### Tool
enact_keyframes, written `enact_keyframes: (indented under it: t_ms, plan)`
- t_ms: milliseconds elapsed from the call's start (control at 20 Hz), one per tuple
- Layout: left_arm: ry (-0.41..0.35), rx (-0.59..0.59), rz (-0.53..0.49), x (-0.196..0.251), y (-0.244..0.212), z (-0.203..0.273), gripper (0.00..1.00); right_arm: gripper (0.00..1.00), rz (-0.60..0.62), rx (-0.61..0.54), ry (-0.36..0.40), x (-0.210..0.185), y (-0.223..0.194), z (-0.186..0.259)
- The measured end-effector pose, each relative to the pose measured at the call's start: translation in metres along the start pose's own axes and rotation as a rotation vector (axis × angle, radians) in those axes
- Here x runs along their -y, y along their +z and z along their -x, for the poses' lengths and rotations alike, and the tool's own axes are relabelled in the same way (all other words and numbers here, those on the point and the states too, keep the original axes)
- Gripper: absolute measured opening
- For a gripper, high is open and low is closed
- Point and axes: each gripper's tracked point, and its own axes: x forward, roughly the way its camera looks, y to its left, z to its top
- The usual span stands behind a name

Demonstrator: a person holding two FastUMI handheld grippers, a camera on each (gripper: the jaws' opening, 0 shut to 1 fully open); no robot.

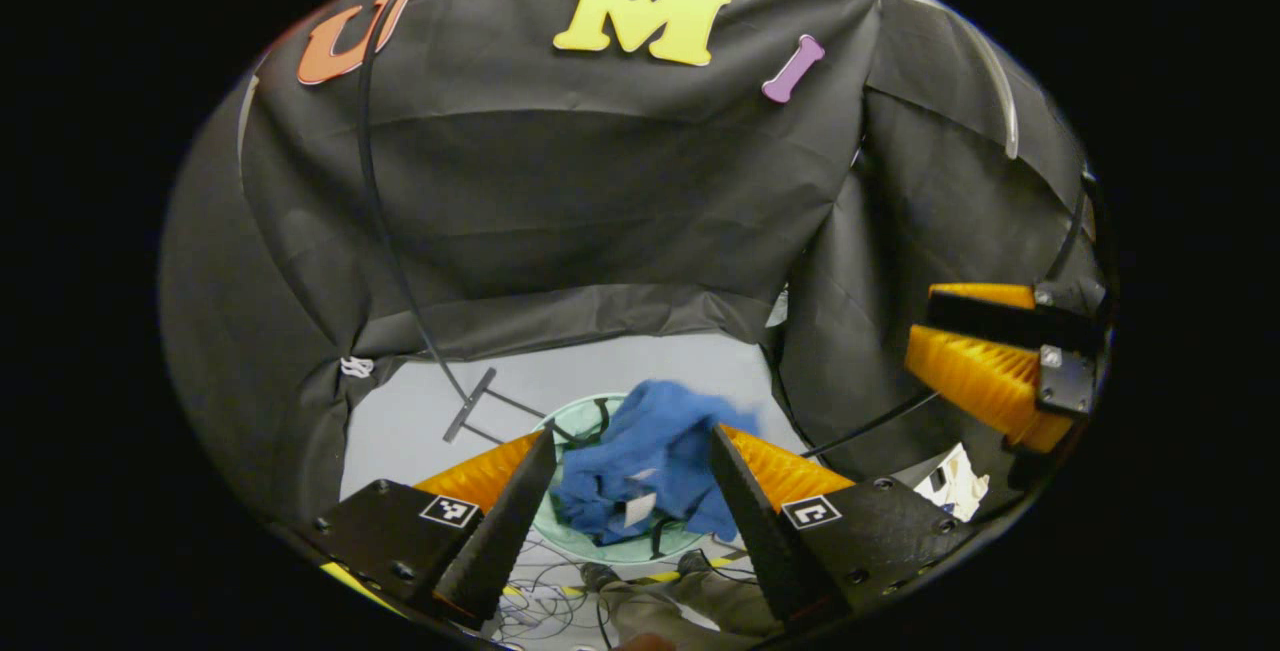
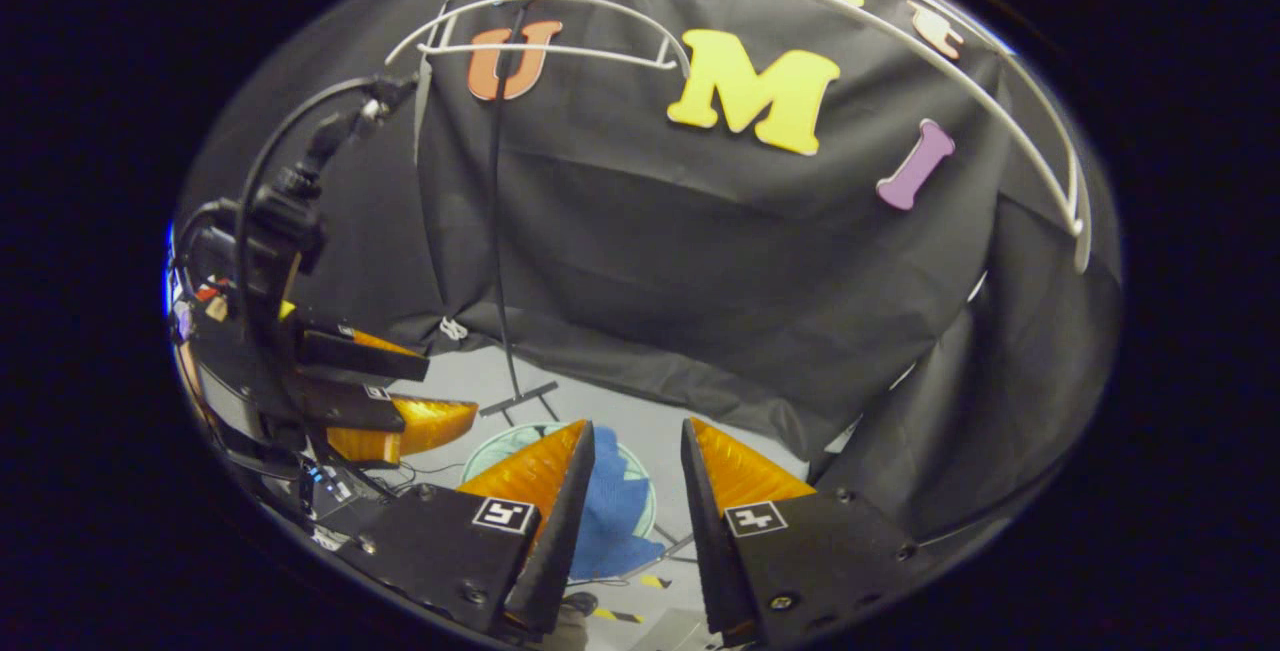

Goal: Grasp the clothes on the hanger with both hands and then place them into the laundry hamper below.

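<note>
Down in the round, pale green laundry hamper (image 1: 560, 521) on the grey floor (image 1: 420, 421) lies the blue garment (image 1: 650, 461), crumpled in a heap, with one fold draped over the hamper's far rim and a small white tag showing on the cloth. In the right gripper view the same blue cloth (image 2: 615, 516) fills the hamper's (image 2: 490, 451) mouth. Neither tool touches it. The left gripper (image 1: 632, 501) hangs above the hamper with its jaws spread wide and nothing between them; the garment is seen through the gap, well below. The right gripper (image 2: 636, 521) also hangs above, its jaws parted and empty. Each gripper shows in the other's view, the right one (image 1: 1000, 361) at the side in the left gripper view and the left one (image 2: 380, 401) at the side in the right gripper view, both well above the floor. High against the black cloth wall (image 2: 720, 261) hangs a bare white hanger (image 2: 545, 36), with a thin dark stand pole (image 2: 498, 231) running down to a foot on the floor beside the hamper. Judging from this, the main work looks done: the clothes are off the hanger and inside the hamper, and both tools have let go. All that may be left is tucking the draped fold in and drawing the grippers away.
</note>
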Motion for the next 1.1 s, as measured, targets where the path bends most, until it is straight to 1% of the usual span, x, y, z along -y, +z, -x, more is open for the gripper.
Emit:
enact_keyframes:
  t_ms: [50, 150, 300, 450, 500, 550, 600, 650, 800, 900, 1000, 1050, 1100]
  plan:
    - [0.006, 0.004, 0.005, 0.000, -0.001, 0.004, 0.94, 0.56, -0.010, 0.021, 0.009, 0.000, 0.006, 0.006]
    - [0.011, 0.009, 0.029, 0.003, -0.004, 0.011, 0.94, 0.55, -0.034, 0.050, 0.036, 0.002, 0.011, 0.017]
    - [0.035, 0.036, 0.052, 0.000, -0.001, 0.028, 0.94, 0.56, -0.055, 0.126, 0.054, 0.013, 0.020, 0.039]
    - [0.061, 0.101, 0.071, 0.001, 0.014, 0.057, 0.94, 0.55, -0.080, 0.214, 0.069, 0.026, 0.021, 0.065]
    - [0.066, 0.132, 0.078, 0.004, 0.020, 0.068, 0.94, 0.64, -0.086, 0.252, 0.073, 0.033, 0.025, 0.075]
    - [0.076, 0.163, 0.083, 0.005, 0.029, 0.080, 0.94, 0.65, -0.087, 0.289, 0.070, 0.043, 0.032, 0.089]
    - [0.088, 0.200, 0.080, 0.007, 0.040, 0.094, 0.94, 0.58, -0.089, 0.335, 0.072, 0.051, 0.041, 0.104]
    - [0.101, 0.244, 0.067, 0.012, 0.053, 0.110, 0.94, 0.74, -0.088, 0.373, 0.073, 0.061, 0.049, 0.121]
    - [0.130, 0.380, 0.005, 0.024, 0.094, 0.154, 0.94, 0.92, -0.090, 0.496, 0.069, 0.080, 0.065, 0.160]
    - [0.141, 0.463, -0.024, 0.038, 0.119, 0.182, 0.94, 0.94, -0.089, 0.575, 0.064, 0.093, 0.078, 0.183]
    - [0.155, 0.538, -0.053, 0.050, 0.140, 0.206, 0.94, 0.99, -0.094, 0.640, 0.076, 0.101, 0.088, 0.199]
    - [0.169, 0.568, -0.065, 0.053, 0.148, 0.216, 0.94, 0.94, -0.102, 0.666, 0.086, 0.103, 0.094, 0.207]
    - [0.181, 0.597, -0.072, 0.053, 0.154, 0.228, 0.94, 0.99, -0.107, 0.694, 0.102, 0.105, 0.099, 0.215]
